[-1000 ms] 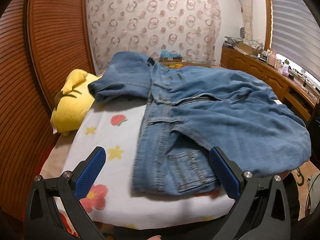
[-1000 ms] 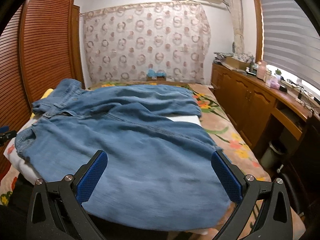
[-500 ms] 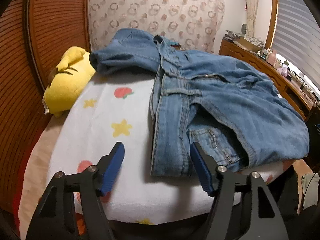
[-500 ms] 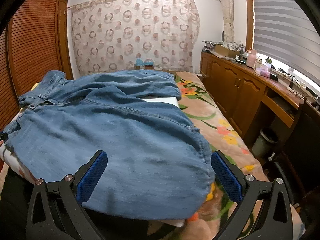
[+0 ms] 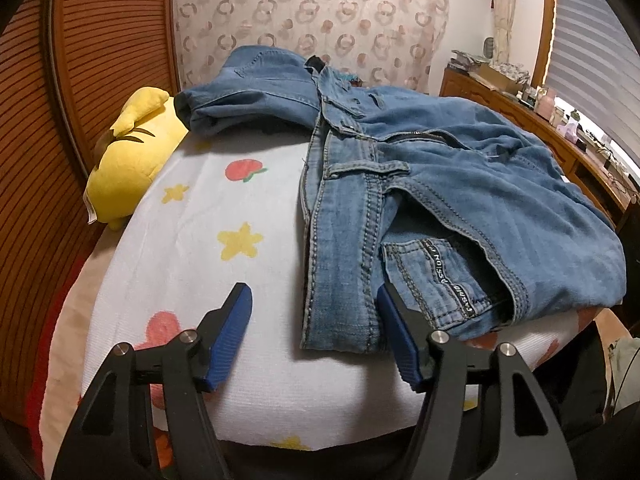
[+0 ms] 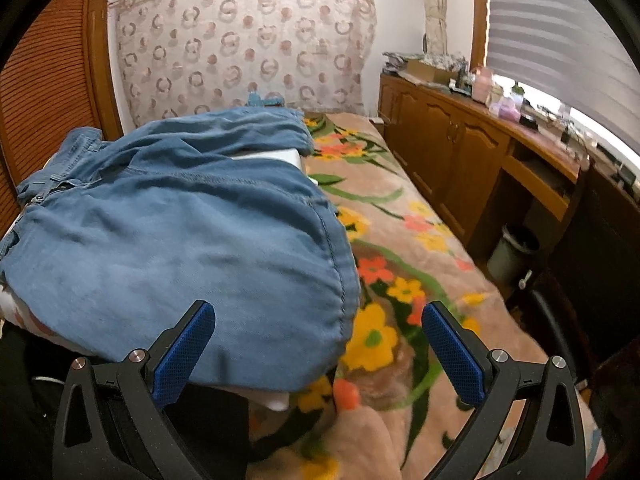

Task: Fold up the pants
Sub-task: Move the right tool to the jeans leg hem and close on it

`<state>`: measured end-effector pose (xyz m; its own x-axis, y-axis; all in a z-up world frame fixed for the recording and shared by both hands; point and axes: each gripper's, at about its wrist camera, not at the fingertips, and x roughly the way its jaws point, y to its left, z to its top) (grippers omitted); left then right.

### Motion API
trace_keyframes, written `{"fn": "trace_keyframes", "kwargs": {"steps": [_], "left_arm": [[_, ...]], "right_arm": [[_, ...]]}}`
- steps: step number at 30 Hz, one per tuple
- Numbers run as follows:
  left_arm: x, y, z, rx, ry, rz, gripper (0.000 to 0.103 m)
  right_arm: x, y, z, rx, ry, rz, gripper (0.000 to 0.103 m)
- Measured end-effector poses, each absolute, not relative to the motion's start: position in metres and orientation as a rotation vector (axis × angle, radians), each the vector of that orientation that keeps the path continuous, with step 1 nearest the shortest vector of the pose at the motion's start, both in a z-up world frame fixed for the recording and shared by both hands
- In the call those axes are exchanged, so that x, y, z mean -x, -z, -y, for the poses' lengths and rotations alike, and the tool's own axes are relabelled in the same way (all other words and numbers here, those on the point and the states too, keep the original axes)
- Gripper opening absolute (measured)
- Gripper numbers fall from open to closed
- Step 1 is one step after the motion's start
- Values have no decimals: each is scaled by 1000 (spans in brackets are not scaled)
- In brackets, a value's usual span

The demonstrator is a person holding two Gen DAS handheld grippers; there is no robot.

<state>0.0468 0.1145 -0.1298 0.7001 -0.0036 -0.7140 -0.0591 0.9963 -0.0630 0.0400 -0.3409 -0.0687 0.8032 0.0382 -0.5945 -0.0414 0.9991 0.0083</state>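
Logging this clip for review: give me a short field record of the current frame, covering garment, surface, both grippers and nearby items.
garment: blue denim pants, spread unfolded, waistband toward the left gripper, leg hem toward the right
surface: white towel with star and fruit prints over a floral blanket
left gripper: open, empty, fingers straddling the near waistband corner
right gripper: open, empty, at the leg hem
nearby: yellow plush toy left of the towel, against the wooden slatted door
fold state: not yet started

Pants point(image 5: 420, 184): blue denim. White cover point(image 5: 208, 240) is showing yellow stars and red fruit. Plush toy point(image 5: 132, 156): yellow. Blanket point(image 6: 400, 248): tan with orange-yellow flowers. Gripper pads point(image 6: 185, 354): blue.
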Motion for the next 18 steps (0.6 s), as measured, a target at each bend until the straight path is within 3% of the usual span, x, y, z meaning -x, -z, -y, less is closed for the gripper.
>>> {"fn": "trace_keyframes", "kwargs": {"steps": [18], "left_arm": [[-47,131,-111,55,-38,-801,66]], "right_arm": [[-63,68,372,-183,-151,-664,96]]}}
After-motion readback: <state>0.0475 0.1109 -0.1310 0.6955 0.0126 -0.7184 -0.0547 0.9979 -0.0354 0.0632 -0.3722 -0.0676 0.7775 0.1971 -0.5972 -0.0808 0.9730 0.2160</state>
